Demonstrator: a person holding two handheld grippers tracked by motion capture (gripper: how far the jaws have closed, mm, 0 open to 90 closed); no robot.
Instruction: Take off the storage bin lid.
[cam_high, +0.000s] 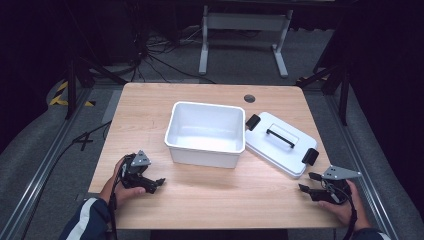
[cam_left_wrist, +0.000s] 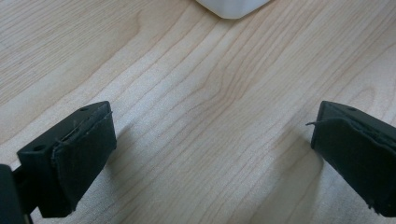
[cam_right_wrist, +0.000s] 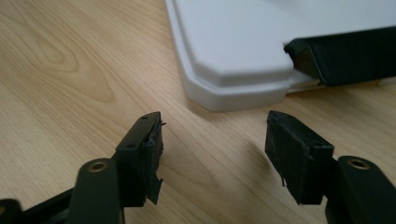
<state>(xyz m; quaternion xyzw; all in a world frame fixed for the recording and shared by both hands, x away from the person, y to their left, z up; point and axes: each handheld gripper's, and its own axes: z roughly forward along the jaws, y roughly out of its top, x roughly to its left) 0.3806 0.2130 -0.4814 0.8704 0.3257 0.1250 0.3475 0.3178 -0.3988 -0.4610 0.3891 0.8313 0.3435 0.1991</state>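
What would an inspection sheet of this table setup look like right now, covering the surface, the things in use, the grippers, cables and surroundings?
Surface: wooden table, light grain, with a round hole near its far edge.
Job's things: white tub, open and with nothing seen inside; white lid lying flat beside it on the tub's right, black handle on top, black clips at two ends.
Clutter: nothing seen.
Grippers: left gripper low over the near left of the table, jaws open with bare wood between them; right gripper near the lid's near corner, jaws open, gripping nothing.
Cables: black cables on the floor beyond the table.
Surroundings: grey floor, white table frame behind, dark backdrop.
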